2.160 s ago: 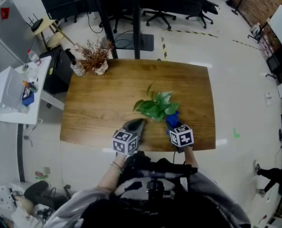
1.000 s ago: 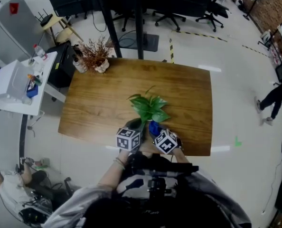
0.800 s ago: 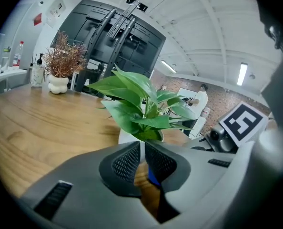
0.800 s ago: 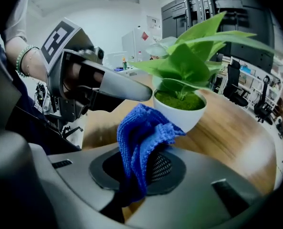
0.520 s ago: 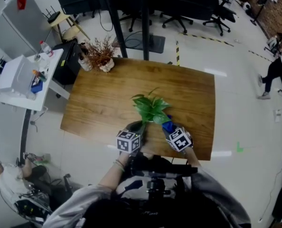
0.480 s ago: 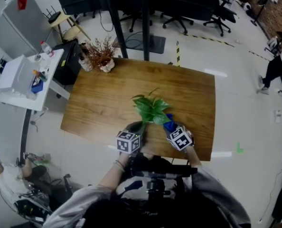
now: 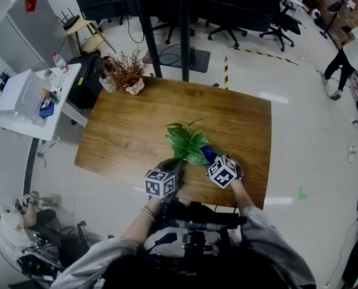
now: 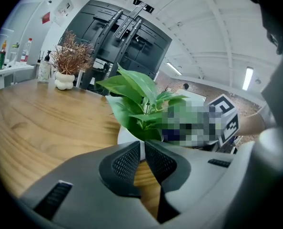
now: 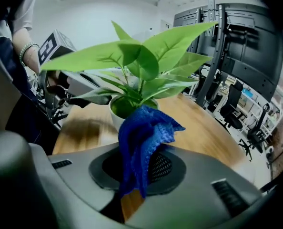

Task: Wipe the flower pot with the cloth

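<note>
My left gripper (image 8: 142, 146) pinches the white flower pot (image 8: 126, 135) at its rim, jaws almost together. My right gripper (image 9: 140, 160) clamps the blue cloth (image 9: 144, 128) in closed jaws just beside the pot. Both sit by the near edge of the wooden counter (image 7: 131, 125), with office chairs (image 7: 230, 20) beyond the far edge.

**A:** Where does the flower pot (image 9: 118, 109) stand?

**B:** On the table (image 7: 137, 119), near its front edge and a little right of the middle.

**A:** And the grippers?

**B:** They sit either side of it at the front edge. The left gripper (image 7: 172, 162) is at the pot's left, with the rim between its jaws. The right gripper (image 7: 212, 159) is at its right, with the cloth (image 9: 144, 137) pinched in its jaws and rising in front of the pot (whether it touches, I cannot tell).

**A:** Anything else?

**B:** A vase of dried sprigs (image 7: 129, 77) at the table's far left corner, with a bottle (image 7: 109, 82) just left of it. Office chairs (image 7: 227, 17) stand behind the table, and a side desk (image 7: 22, 110) stands off its left edge.
</note>
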The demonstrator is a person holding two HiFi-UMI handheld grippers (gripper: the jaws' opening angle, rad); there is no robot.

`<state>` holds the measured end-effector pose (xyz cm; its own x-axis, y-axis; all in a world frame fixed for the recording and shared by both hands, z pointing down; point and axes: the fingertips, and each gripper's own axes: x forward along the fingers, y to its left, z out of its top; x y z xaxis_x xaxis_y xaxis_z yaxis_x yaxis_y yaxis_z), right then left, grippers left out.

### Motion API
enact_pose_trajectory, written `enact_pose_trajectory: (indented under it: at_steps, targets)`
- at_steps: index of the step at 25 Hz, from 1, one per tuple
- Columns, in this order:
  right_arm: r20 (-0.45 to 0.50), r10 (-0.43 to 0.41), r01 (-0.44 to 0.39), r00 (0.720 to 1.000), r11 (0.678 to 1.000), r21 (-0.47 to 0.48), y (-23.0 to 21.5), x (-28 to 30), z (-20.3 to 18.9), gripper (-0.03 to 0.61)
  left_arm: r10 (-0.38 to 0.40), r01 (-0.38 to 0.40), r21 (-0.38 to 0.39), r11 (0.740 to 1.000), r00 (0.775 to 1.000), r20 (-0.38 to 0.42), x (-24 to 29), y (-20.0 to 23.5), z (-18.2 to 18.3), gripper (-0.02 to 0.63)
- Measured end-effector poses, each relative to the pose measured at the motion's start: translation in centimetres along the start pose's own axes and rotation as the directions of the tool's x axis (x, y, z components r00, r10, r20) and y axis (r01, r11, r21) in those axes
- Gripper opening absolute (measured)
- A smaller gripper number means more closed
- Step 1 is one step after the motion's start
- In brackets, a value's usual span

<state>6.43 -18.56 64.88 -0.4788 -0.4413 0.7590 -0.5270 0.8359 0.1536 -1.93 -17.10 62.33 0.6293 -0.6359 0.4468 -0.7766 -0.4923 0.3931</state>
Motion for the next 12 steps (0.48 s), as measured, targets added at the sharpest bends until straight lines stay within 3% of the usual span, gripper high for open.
enact_pose_trajectory:
  at_steps: [5,12]
  targets:
    - [-0.008,0.030,-0.029,1.000,0.997,0.065,3.7,-0.1,-1.2,0.071,-0.004,0.004,0.001,1.000,1.000,0.001,0.1,0.1,0.1,0.026]
    - [0.006,0.087,-0.088,0.996,0.994,0.062,7.2,0.8,0.1,0.072,0.001,-0.001,0.000,1.000,1.000,0.008,0.1,0.5,0.4,0.026]
